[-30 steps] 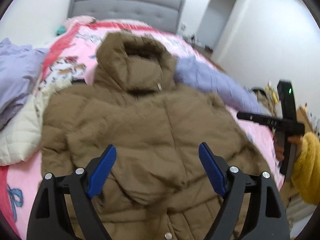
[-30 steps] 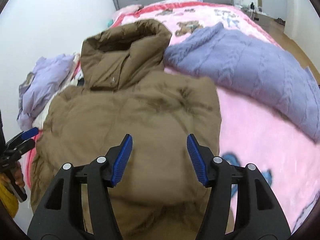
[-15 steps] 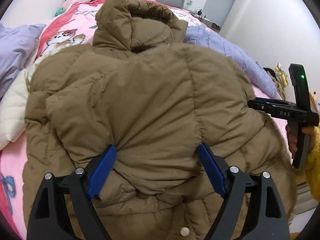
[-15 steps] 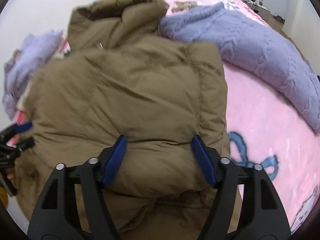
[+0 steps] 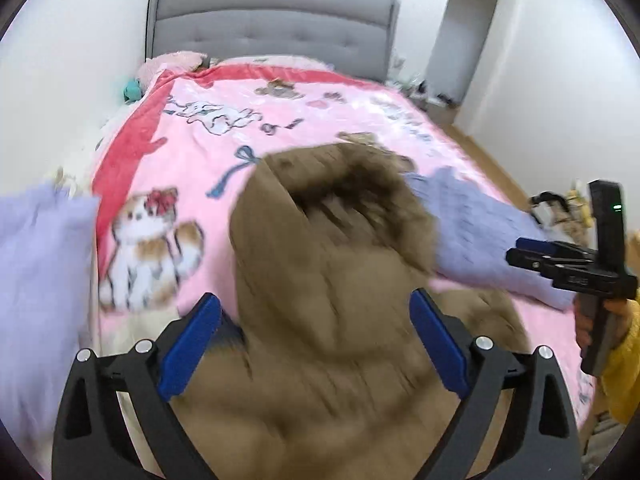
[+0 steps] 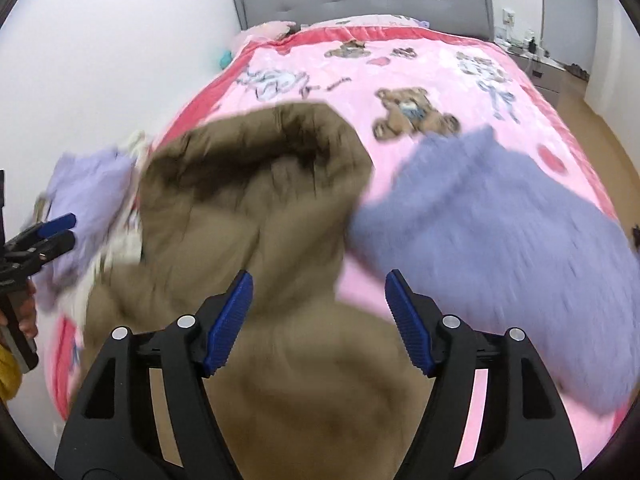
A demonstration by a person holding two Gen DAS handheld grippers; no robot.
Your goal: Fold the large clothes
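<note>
The brown puffer jacket point(image 5: 332, 320) lies on the bed point(image 5: 280, 120) near its foot edge, hood point(image 6: 256, 152) toward the grey headboard point(image 5: 272, 20), its body blurred in both views.

Left wrist view: the left tongs point(image 5: 316, 344) stand wide apart over the jacket; their jaws have just been opening, and the blue pads point(image 5: 188, 344) flank the fabric without pressing it. Only this view shows a cat print point(image 5: 152, 248) on the pink blanket toward the bed's left edge. It also shows the right tongs point(image 5: 532, 250) from the side at the bed's right edge, held by a hand point(image 5: 588, 316) in a yellow sleeve point(image 5: 624, 368).

Right wrist view: the right tongs point(image 6: 318, 320) are apart, jaws just opened further, with the jacket's edge and bare blanket below the gap and nothing clamped. This view alone shows the teddy-bear print point(image 6: 412, 116) and the whole lavender knit sweater point(image 6: 500, 240) lying against the jacket's right side toward the right edge of the bed. A pale purple garment point(image 6: 88, 192) sits at the left edge, with the left tongs' tips beside it.
</note>
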